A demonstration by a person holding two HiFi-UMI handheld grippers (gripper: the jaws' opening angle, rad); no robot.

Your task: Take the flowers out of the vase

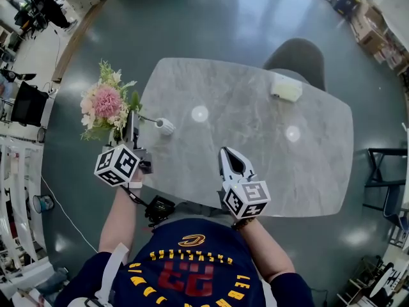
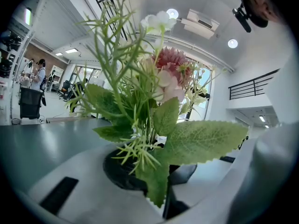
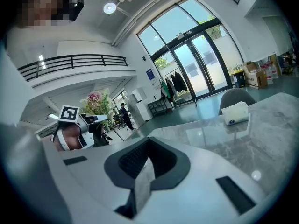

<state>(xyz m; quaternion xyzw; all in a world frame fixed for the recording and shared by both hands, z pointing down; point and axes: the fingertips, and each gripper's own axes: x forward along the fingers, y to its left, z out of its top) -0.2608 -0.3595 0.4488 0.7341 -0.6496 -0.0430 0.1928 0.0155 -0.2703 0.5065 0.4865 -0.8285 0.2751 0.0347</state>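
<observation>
shirt (image 1: 192, 270): navy, yellow lettering, red number, bottom centre | strap (image 1: 112, 266): white, lower left | left gripper (image 1: 132, 116), right gripper (image 1: 225, 152): white, black-and-white marker cubes | cable (image 1: 137, 199): black, below left cube

The person's navy shirt (image 1: 192, 270) bears a red number 23, seen upside down. The yellow arched lettering around that number is too small to read.

One flower bouquet (image 1: 105, 104), one white vase (image 1: 165, 126), one tissue box (image 1: 285, 88), one marble table (image 1: 255, 152), one chair (image 1: 297, 56) (each is single).
</observation>
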